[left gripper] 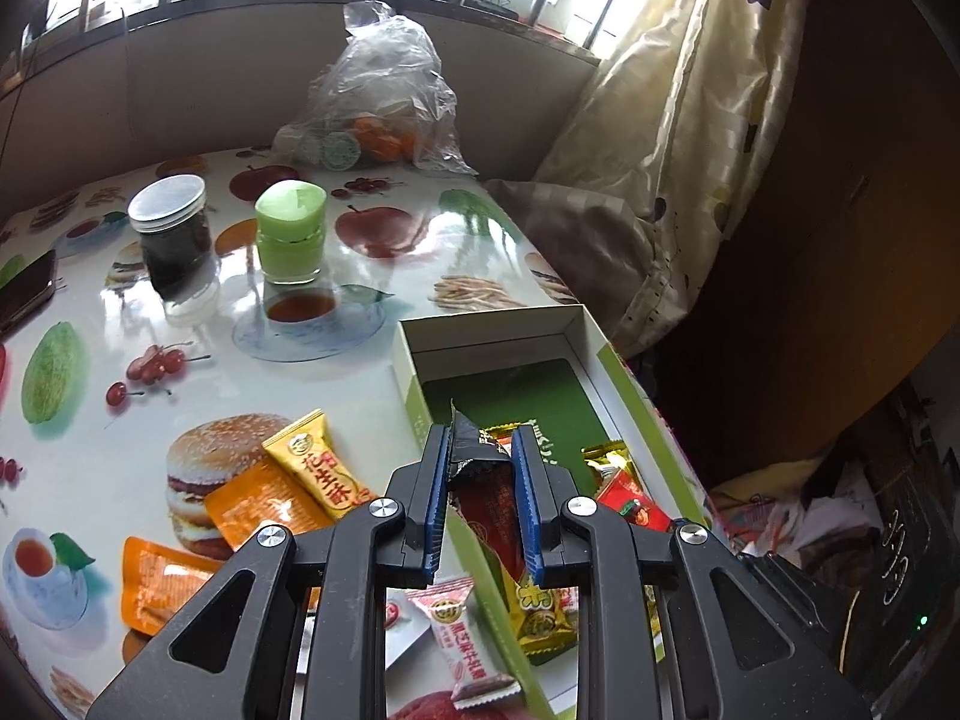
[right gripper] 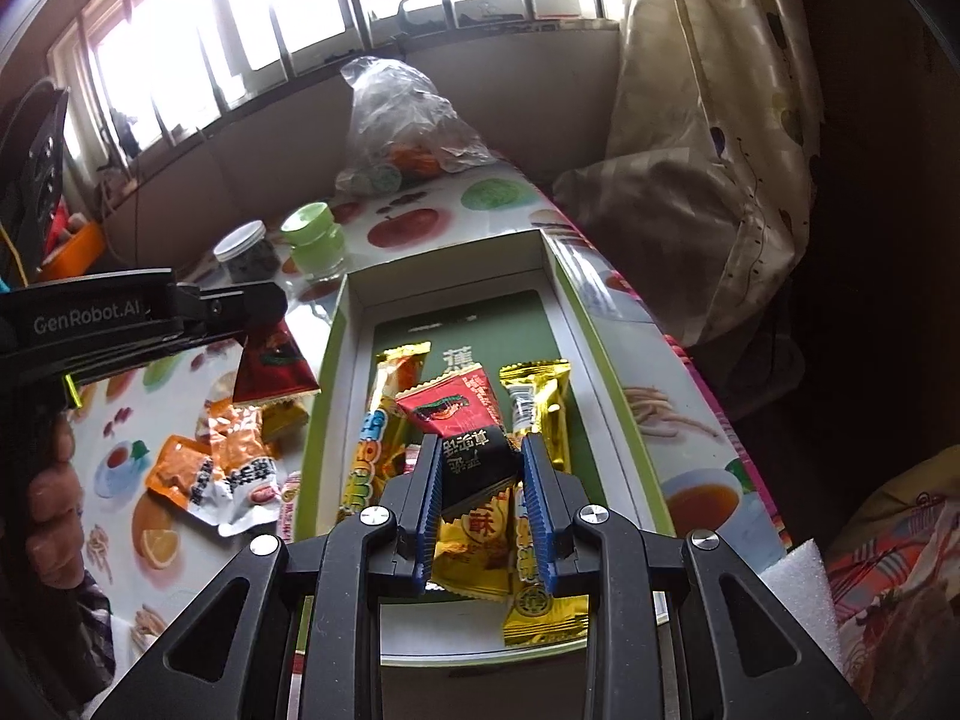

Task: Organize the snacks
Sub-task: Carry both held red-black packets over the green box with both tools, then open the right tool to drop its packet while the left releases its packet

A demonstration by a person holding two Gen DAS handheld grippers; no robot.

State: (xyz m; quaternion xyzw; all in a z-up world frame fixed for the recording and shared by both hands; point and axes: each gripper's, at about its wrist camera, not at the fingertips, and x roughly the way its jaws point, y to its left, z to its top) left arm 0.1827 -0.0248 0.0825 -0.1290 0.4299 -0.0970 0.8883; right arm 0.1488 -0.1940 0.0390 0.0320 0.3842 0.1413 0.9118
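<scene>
The left gripper (left gripper: 480, 450) pinches a red packet (left gripper: 480, 480) above the box (left gripper: 414, 384) edge, the right gripper (right gripper: 480, 468) pinches a black packet (right gripper: 474, 468) over it; both seem light, crinkly, slippery, so hold by the sealed end.

You are seeing the open box (right gripper: 354, 312) lying mid-frame, holding gold packets (right gripper: 543, 408); orange packets (right gripper: 231, 456) are lying at lower left.
</scene>
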